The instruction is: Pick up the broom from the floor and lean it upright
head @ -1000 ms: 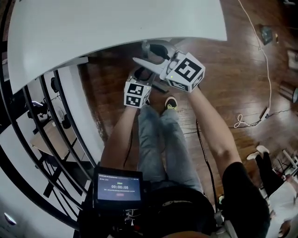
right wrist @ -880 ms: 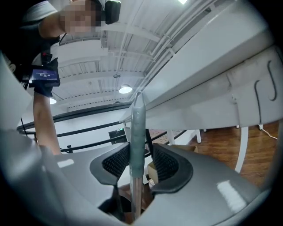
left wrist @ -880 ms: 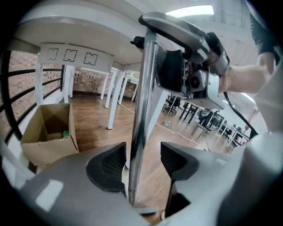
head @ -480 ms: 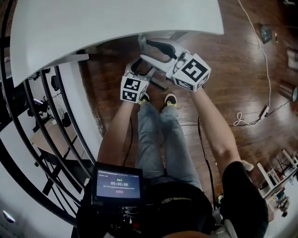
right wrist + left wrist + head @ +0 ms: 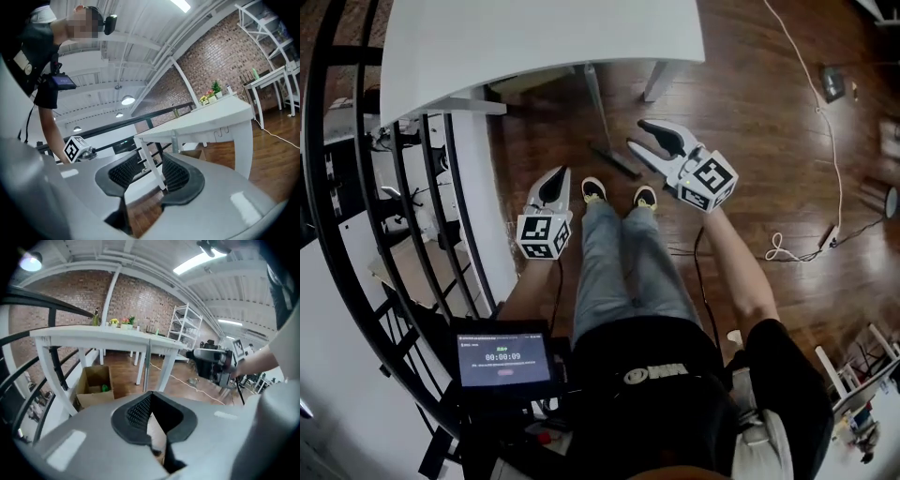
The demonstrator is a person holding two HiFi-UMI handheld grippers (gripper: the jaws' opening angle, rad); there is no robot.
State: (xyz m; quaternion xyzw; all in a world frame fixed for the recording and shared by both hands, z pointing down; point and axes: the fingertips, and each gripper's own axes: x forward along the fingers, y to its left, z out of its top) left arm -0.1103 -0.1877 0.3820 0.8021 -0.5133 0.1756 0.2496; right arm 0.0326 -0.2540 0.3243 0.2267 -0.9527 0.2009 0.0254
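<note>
Against table, broom upright; clear ahead of just-closed left gripper

The chest screen shows a timer, 00:00:09; its other lines are too small to read. The shirt print is illegible. Cubes on the left gripper and right gripper bear square markers.

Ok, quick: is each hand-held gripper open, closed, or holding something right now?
Left hand-held gripper: closed, holding nothing.
Right hand-held gripper: open, holding nothing.
</note>
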